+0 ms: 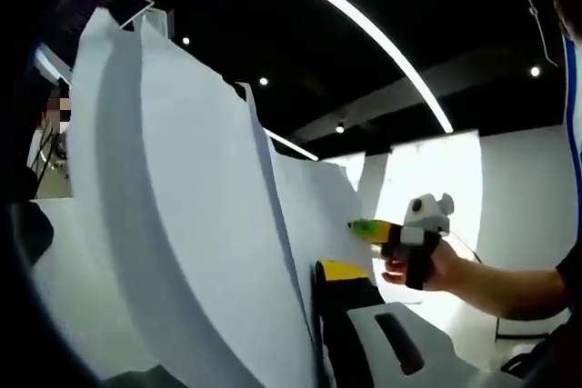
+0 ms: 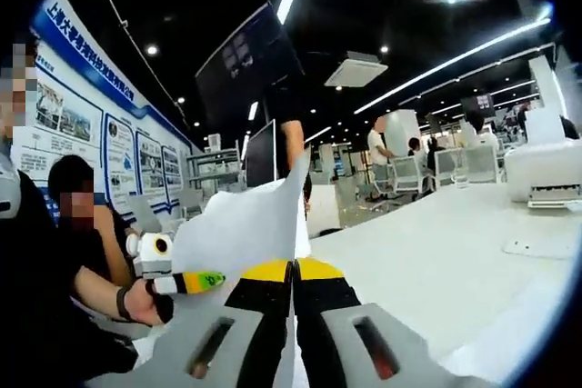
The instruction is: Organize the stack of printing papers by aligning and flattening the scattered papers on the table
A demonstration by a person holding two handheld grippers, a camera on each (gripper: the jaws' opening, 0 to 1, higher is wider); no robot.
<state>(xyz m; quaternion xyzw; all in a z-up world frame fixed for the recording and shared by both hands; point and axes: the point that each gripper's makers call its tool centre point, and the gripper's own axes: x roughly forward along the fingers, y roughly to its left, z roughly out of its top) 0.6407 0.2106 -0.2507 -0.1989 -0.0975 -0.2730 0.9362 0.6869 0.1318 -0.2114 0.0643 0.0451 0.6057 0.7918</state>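
right tongs (image 2: pixel 293 272) pinch smooth white papers (image 2: pixel 245 224) | left tongs (image 1: pixel 320 272) pinch curved sheets

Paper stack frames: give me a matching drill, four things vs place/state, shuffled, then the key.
Things:
1. paper stack
2. right tool
3. left tool
4. table

Places/states:
A. white surface stretching away on the right of the right gripper view
B. yellow-tipped jaws pressed together on the sheets' edge
C. held up on edge, bowed, off the table
D. green-yellow tip at the sheets' left side, held in a hand

Pairs: 1-C, 2-B, 3-D, 4-A
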